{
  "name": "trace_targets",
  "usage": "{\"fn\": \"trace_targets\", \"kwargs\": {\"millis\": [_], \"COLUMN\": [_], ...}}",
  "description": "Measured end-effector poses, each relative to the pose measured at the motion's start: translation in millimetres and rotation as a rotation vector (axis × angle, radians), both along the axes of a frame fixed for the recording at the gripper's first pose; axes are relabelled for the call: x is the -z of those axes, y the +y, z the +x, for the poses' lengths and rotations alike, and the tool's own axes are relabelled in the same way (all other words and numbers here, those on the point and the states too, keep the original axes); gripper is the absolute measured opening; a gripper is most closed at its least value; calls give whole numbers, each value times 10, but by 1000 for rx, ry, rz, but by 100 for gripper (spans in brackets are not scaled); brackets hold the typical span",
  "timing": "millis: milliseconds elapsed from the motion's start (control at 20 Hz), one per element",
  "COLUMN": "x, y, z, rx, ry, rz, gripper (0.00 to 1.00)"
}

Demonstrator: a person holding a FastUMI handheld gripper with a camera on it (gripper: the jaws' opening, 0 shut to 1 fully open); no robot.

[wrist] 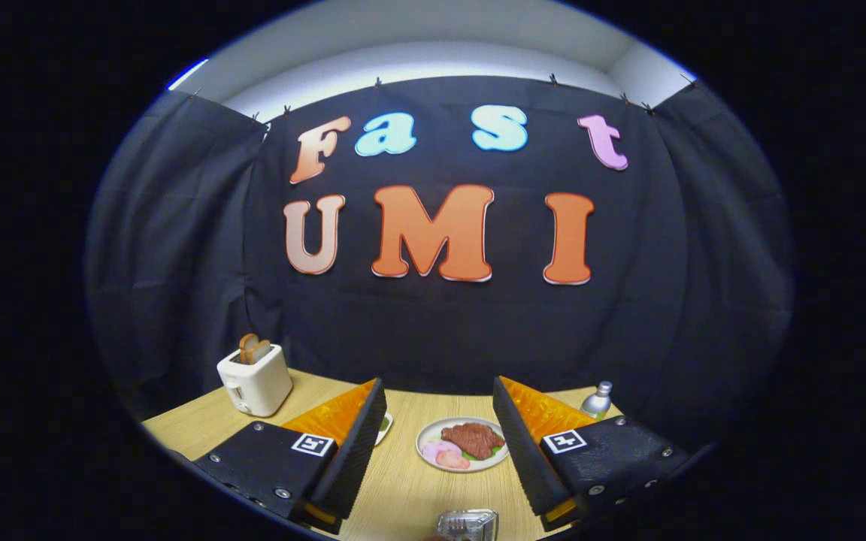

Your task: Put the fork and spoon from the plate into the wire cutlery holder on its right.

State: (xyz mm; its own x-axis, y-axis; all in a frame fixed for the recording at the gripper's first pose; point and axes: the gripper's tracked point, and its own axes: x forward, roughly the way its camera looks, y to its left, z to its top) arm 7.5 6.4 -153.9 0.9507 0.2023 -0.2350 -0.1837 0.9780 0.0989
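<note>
My gripper (439, 383) is open and holds nothing; its two black-and-orange fingers (358, 443) stand wide apart above the wooden table (403, 488). Close below and between the fingers' bases lies a shiny metal thing (467, 524), cut off by the view; it may be the wire cutlery holder, but I cannot tell. Just ahead, between the fingers, sits a white plate (429, 436) with a steak, pink slices and some green. I cannot make out a fork or a spoon on it. A second white dish (386, 427) peeks out from behind the left finger.
A white toaster (255, 379) with bread slices in it stands at the back left of the table. A small silver-capped bottle (598, 400) stands at the back right, behind the right finger. The black cloth wall rises right behind the table.
</note>
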Motion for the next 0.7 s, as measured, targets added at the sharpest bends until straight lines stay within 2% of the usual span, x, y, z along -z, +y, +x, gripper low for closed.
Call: {"fn": "trace_targets", "kwargs": {"millis": [250,550,700], "x": [-187,-133,148], "y": [606,1615,2024], "z": [-72,-211,-279], "rx": [36,-87,-152], "ry": [-22,30,132], "rz": [60,41,10], "gripper": [86,86,86]}}
